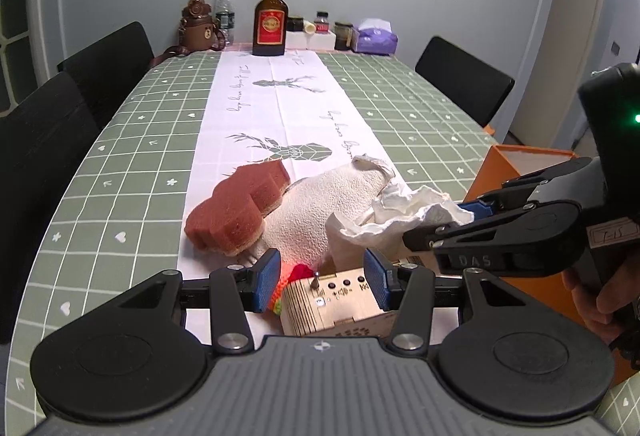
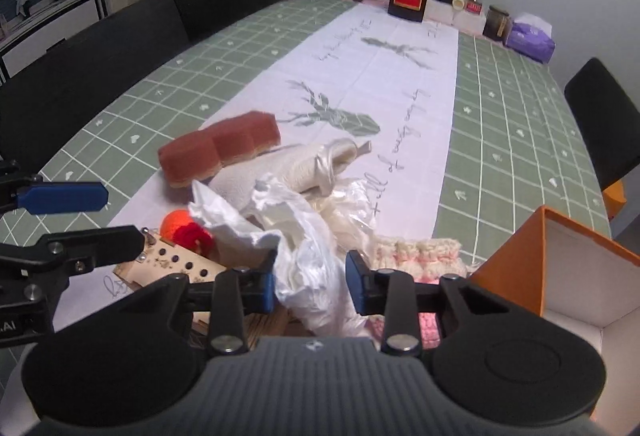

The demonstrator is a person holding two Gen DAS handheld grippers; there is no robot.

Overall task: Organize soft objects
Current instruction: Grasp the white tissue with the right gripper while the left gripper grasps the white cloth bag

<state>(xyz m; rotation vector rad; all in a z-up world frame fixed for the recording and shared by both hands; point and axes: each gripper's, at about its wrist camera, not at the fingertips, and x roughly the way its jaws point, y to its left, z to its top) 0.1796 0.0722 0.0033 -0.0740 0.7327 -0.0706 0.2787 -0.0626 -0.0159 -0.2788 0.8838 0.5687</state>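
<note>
A red-brown sponge (image 1: 240, 206) lies on the white runner against a white towel (image 1: 316, 204). A crumpled white tissue (image 2: 308, 256) sits between the fingers of my right gripper (image 2: 310, 282), which close around it; it also shows in the left wrist view (image 1: 400, 214). My left gripper (image 1: 322, 284) is open, its fingers either side of a small wooden box (image 1: 336, 300). An orange-red knitted piece (image 2: 188, 230) lies by the box. A cream-pink knitted cloth (image 2: 420, 256) lies beside an open orange box (image 2: 520, 256).
At the table's far end stand a brown liquor bottle (image 1: 271, 20), a water bottle (image 1: 225, 10), a bear-shaped flask (image 1: 198, 26), jars and a purple tissue pack (image 1: 376, 38). Black chairs (image 1: 48, 132) line both sides of the table.
</note>
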